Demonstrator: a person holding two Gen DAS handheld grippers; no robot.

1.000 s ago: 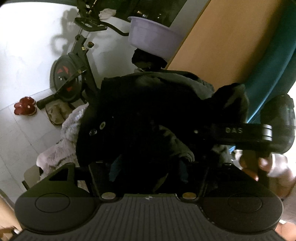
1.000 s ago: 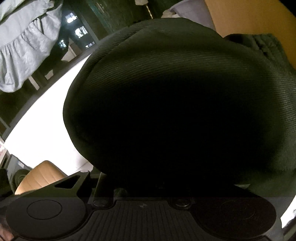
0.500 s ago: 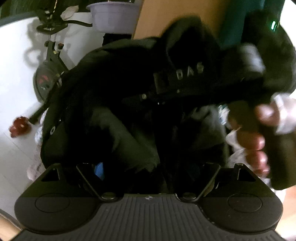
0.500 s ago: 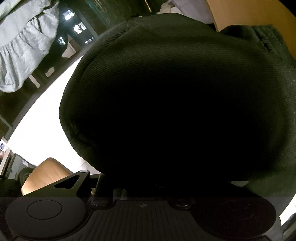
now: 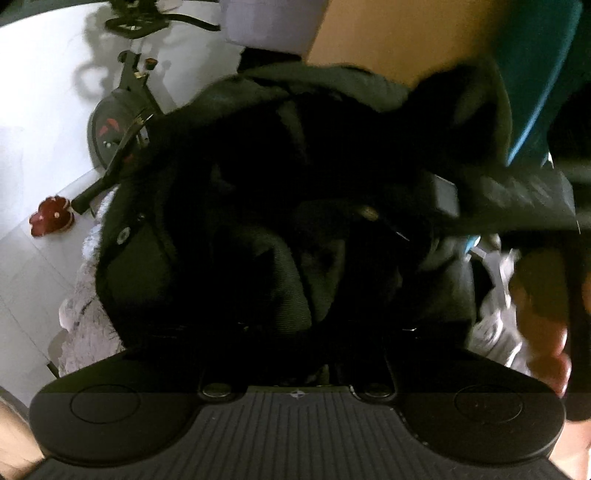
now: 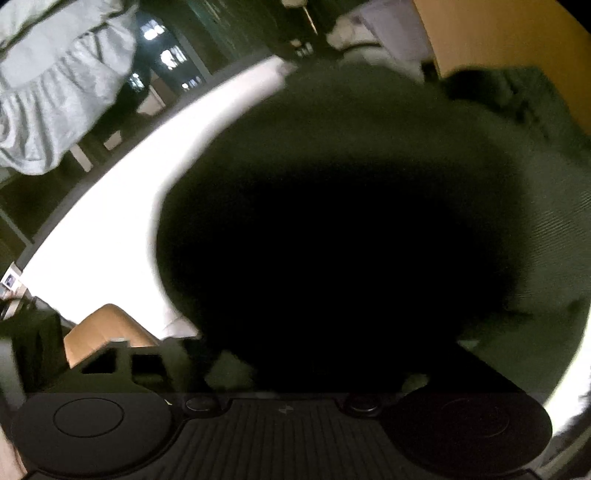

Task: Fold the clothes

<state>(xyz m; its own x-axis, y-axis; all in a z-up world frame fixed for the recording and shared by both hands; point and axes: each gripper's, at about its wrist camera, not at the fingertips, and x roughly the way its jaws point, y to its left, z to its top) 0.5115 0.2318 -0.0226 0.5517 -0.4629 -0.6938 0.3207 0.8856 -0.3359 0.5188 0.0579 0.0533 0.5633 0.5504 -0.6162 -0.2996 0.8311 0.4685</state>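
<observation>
In the left wrist view, a dark garment (image 5: 280,206) is bunched in a heap right in front of the left gripper (image 5: 295,332), filling the middle of the picture and covering the fingers. Whether they are spread or pinching cloth cannot be told, since everything there is black on black. The right gripper (image 5: 509,199) reaches in from the right, blurred, its front end buried in the same garment, with the person's hand (image 5: 543,321) on its handle lower right. Beyond the heap stand an exercise bike (image 5: 118,122) against a white wall on the far left, a pale fluffy cloth (image 5: 85,317) under the garment's left edge, a lavender basin (image 5: 273,22) at the far top, and a tan board (image 5: 406,40) on the far right.

In the right wrist view, the dark green cloth (image 6: 369,221) billows against the lens and hides the fingers completely; their state cannot be told here either. A grey ruffled cloth (image 6: 55,92) hangs at the far left.

The step in hand looks like gathering or lifting the crumpled garment, not yet any fold. The next move probably calls for finding two edges or corners and pulling them apart to spread the garment flat.
</observation>
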